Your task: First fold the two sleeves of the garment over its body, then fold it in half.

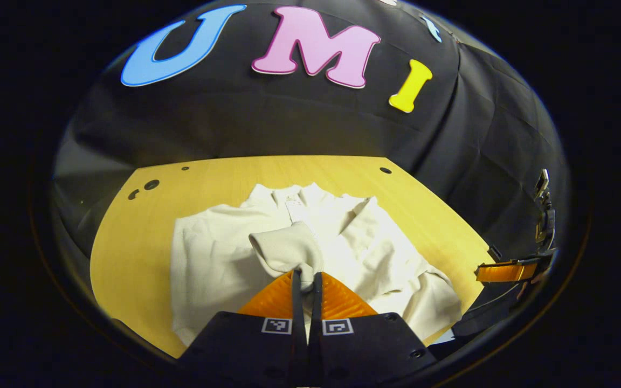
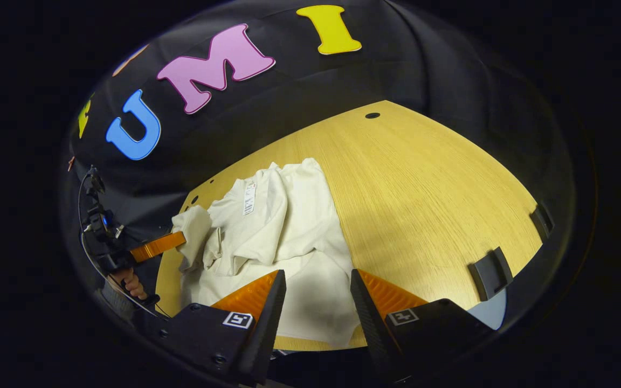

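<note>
- At bottom centre of the left gripper view, left gripper: two black blocks, each carrying a small square black-and-white marker, with ribbed orange wedges and thin dark fingers.
- At bottom of the right gripper view, right gripper: same black blocks with visible screws, square markers, orange ribbed wedges, dark fingers.
- At far left of the right gripper view, a black frame with thin cables, an orange finger, and a hand below it.
</note>
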Motion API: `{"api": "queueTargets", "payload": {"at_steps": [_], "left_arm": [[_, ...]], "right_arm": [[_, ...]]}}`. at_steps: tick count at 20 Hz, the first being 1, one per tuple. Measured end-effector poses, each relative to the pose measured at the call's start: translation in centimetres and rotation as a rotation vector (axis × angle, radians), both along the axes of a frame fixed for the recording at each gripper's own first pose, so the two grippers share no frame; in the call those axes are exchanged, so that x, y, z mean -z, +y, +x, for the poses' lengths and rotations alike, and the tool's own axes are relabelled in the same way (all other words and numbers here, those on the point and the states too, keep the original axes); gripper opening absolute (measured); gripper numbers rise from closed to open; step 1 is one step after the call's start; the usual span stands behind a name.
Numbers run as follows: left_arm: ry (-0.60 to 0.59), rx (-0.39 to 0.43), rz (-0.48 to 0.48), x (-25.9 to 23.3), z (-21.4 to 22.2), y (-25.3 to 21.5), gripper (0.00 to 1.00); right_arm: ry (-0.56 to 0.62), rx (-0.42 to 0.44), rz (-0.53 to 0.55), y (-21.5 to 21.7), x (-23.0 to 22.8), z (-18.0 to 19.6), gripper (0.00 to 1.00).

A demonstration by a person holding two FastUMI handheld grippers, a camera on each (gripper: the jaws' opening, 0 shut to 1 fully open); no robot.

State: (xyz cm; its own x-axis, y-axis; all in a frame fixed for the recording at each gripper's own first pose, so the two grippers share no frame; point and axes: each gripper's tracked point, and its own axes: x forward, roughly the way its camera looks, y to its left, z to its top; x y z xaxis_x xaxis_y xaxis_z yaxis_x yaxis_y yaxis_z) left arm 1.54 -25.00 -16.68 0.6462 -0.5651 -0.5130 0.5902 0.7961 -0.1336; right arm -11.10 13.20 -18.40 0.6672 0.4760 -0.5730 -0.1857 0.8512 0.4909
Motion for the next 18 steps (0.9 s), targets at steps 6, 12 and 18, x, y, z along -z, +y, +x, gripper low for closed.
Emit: {"api": "queueTargets", "payload": {"at_steps": [6,12,18], "left_arm": [[0.036,0.054,0.117,4.7,-0.6,-2.4,0.06],[0.054,0.053,0.217,7.4,-0.3,-3.1,0.06],[0.065,0.066,0.207,7.7,-1.0,-3.3,0.2]], "right_arm": [[0.012,0.014,-0.012,-1.0,0.7,-0.1,0.75],[0.02,0.015,-0.018,-1.3,1.1,-0.1,0.75],[0.021,0.003,-0.025,-0.9,1.3,-0.2,0.75]]}}
